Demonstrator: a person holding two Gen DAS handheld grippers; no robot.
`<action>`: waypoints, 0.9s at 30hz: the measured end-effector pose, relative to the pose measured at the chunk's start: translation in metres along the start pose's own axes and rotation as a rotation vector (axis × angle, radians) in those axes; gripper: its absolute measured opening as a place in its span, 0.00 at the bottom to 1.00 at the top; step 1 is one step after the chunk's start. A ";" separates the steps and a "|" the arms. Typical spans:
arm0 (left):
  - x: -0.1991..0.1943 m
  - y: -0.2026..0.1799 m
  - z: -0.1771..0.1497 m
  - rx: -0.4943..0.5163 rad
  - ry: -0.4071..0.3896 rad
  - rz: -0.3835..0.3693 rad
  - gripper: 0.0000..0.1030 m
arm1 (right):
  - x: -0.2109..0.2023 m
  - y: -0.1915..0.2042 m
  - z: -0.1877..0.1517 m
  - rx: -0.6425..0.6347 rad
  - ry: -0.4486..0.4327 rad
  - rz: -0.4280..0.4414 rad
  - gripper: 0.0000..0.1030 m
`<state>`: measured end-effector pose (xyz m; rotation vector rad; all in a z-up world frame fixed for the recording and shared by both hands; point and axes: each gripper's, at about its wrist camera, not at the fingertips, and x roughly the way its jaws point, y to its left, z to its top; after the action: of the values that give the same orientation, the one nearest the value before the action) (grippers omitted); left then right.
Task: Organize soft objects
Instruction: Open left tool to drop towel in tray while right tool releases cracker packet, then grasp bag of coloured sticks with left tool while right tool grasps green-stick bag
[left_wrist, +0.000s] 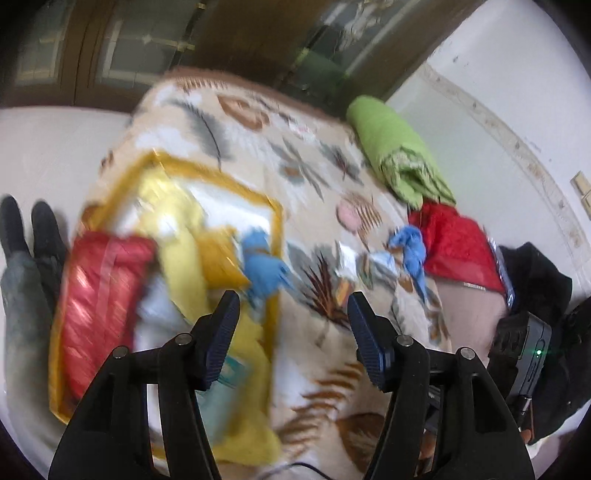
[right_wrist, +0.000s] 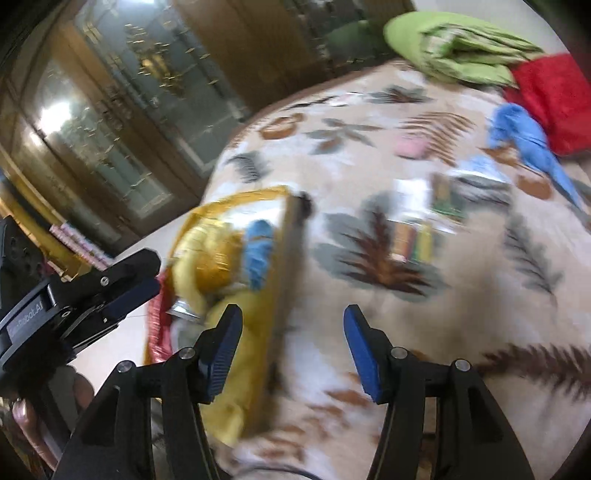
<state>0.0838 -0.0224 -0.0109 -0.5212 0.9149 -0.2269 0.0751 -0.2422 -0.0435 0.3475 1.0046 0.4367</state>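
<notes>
Hovering nearest, the left gripper (left_wrist: 293, 314) and right gripper (right_wrist: 291, 328), both spread wide and pinching nothing, over the leaf-patterned blanket (left_wrist: 321, 206). Lying just beyond on the left, a yellow-rimmed bag (left_wrist: 275, 221) holding yellow, red and blue soft things (left_wrist: 264, 266). Sitting farther right, a blue cloth (left_wrist: 410, 247) touching a red cushion (left_wrist: 454, 243), with a green folded quilt (left_wrist: 395, 147) farthest.

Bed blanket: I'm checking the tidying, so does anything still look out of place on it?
Yes. A crumpled blue cloth lies loose beside the red cushion, outside the yellow-rimmed container holding the other soft things. Small flat items, too blurred to identify, are scattered mid-blanket.
</notes>
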 end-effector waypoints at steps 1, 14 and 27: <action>0.006 -0.007 -0.004 0.003 0.027 -0.010 0.59 | -0.004 -0.008 -0.001 0.016 -0.003 -0.015 0.56; 0.081 -0.076 -0.017 0.159 0.230 0.011 0.59 | -0.027 -0.089 -0.007 0.166 -0.005 -0.011 0.56; 0.201 -0.098 -0.005 0.200 0.294 0.109 0.53 | -0.023 -0.131 0.004 0.227 0.035 -0.057 0.56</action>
<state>0.2032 -0.1883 -0.1020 -0.2548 1.1886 -0.2969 0.0932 -0.3668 -0.0864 0.5152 1.0990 0.2780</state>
